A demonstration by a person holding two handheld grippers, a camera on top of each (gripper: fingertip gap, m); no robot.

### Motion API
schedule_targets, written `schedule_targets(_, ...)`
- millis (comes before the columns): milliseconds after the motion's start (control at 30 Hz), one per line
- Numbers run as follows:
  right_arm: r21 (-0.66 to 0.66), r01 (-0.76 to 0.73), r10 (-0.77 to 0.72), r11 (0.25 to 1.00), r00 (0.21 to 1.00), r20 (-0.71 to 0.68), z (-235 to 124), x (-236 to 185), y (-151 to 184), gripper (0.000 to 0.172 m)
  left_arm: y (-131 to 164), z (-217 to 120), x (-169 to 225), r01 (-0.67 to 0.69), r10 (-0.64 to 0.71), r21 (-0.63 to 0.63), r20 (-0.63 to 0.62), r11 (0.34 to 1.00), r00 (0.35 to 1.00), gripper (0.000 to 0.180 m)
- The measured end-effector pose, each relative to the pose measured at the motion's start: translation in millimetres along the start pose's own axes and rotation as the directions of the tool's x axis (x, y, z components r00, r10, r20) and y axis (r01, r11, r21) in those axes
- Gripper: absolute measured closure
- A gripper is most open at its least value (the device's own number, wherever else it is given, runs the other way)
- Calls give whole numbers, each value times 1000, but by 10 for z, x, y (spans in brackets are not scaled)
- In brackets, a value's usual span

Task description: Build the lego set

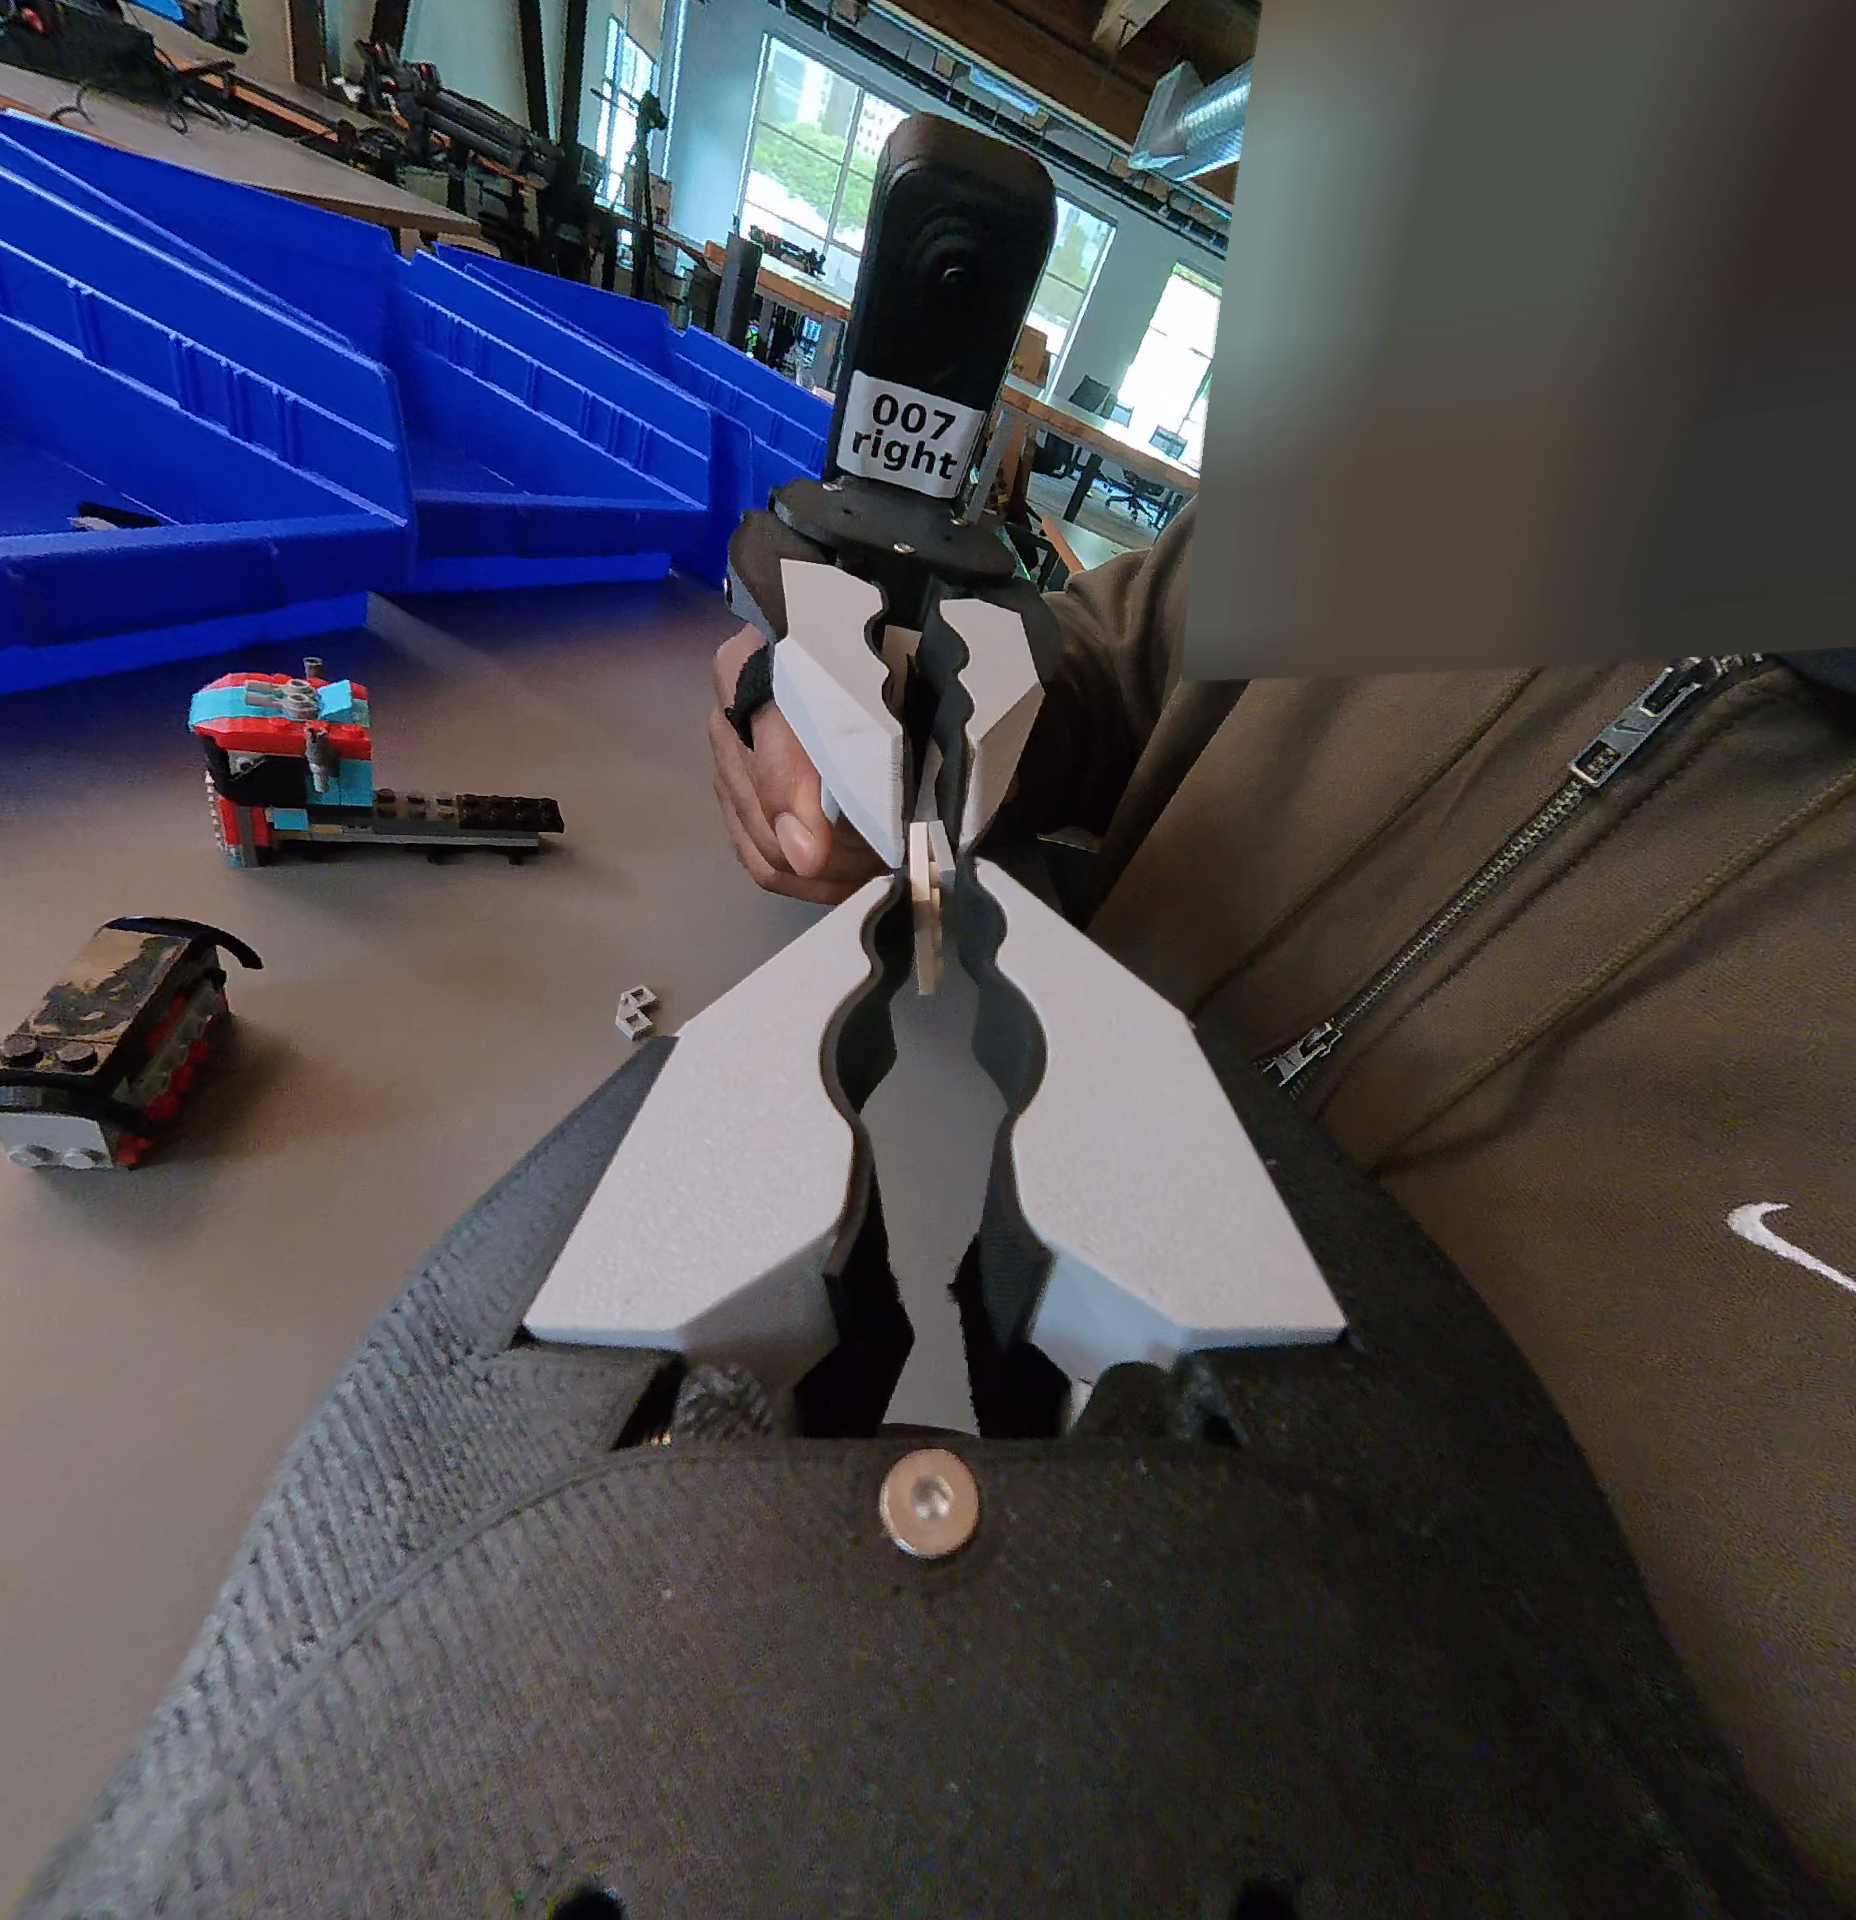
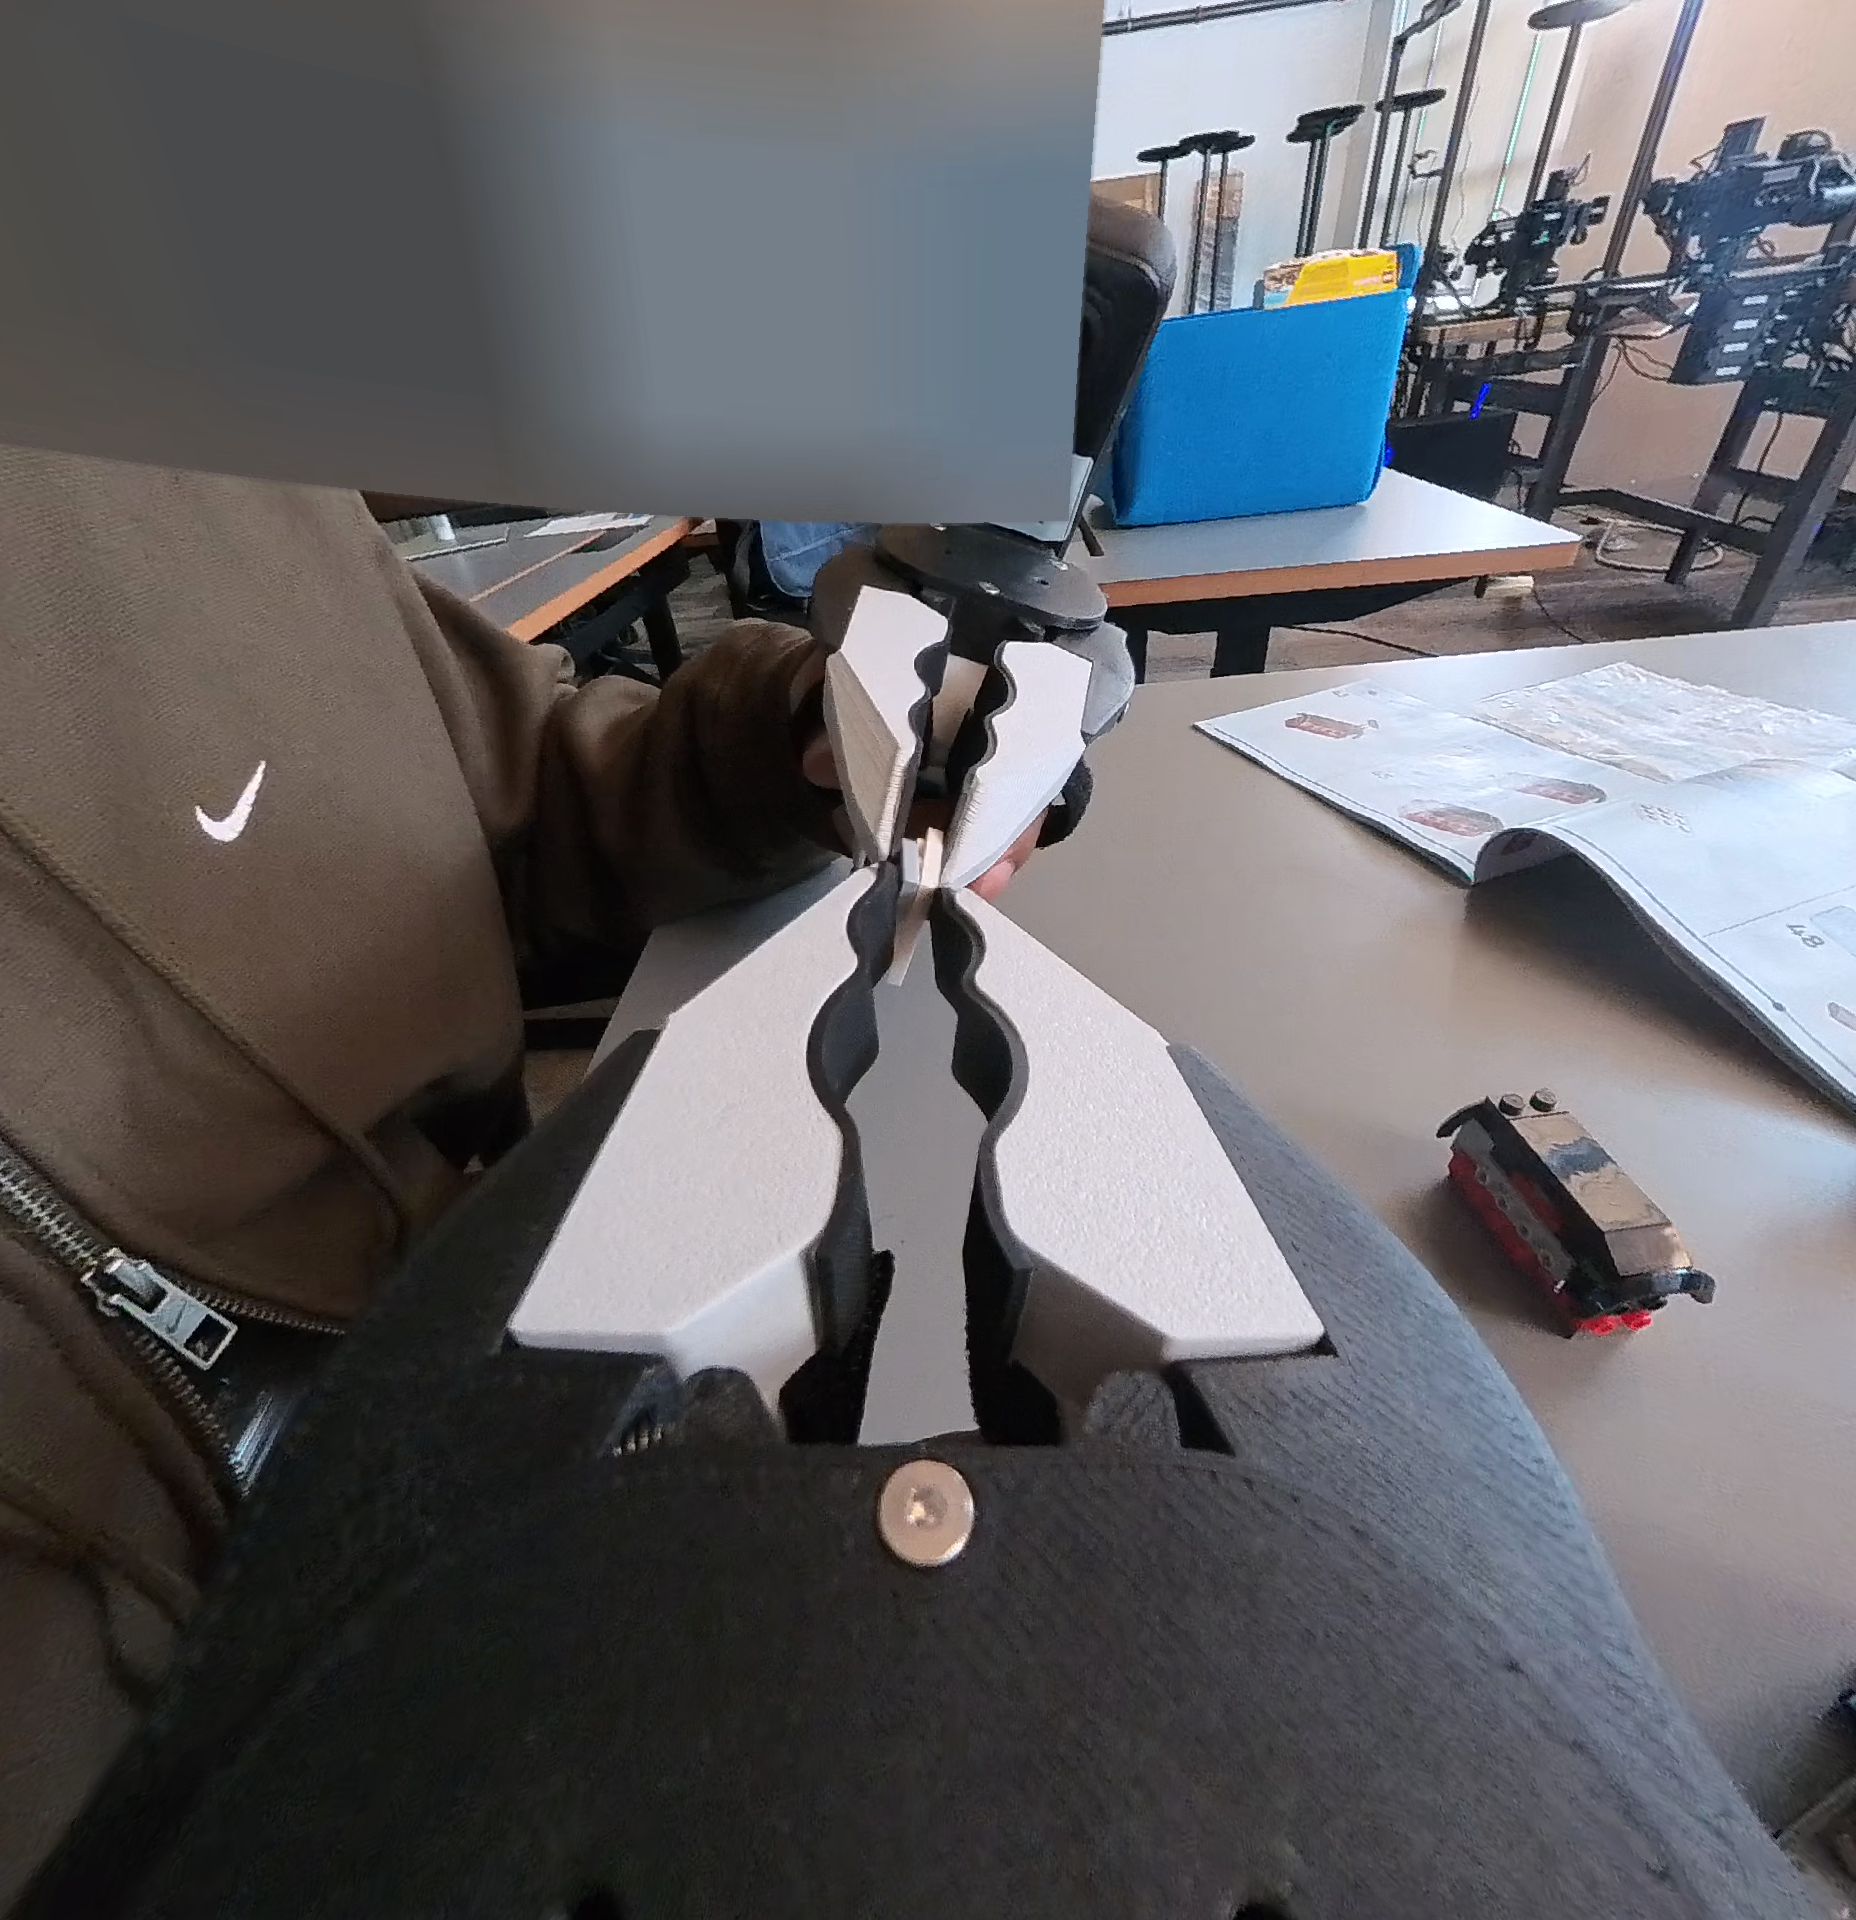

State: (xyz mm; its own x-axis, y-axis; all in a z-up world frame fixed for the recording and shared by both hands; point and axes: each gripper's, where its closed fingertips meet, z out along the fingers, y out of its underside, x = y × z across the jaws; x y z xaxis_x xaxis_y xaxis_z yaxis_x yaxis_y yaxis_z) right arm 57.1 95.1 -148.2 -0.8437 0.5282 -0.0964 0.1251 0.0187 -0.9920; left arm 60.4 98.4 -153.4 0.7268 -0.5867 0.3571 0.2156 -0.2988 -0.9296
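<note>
Met tip to tip above the surface: left tool clamped on tan plate, right tool on grey plate.

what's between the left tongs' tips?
Two thin flat pieces stacked face to face, tan plate and grey plate, also gripped by the right tongs. Their mating faces are hidden.

fingers: pale grey, wavy black pads | mount: black (one silver screw) | brown zip hoodie
</note>
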Motion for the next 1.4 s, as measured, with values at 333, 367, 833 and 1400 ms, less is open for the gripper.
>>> schedule_targets(333, 10, -16, 16, 1000, 1000, 23, 32, -41, -21, 163, -3, -1, 36, -53, 53, -9, -1, 999, 999, 174)
schedule_targets(367, 14, -20, 19, 1000, 1000, 17, 36, -31, -21, 163, -8, -5, 32, -56, 56, -6, 3, 998, 998, 174)
schedule_targets(833, 36, -131, 130, 991, 991, 25, 44, 38, -17, 161, -52, -26, -4, -7, 7, 30, 5, 1000, 1000, 174)
schedule_targets(1400, 73, -153, 162, 986, 976, -143, -2, 432, -28, 139, -169, -284, -503, 250, -284, 214, 144, 944, 948, 173)
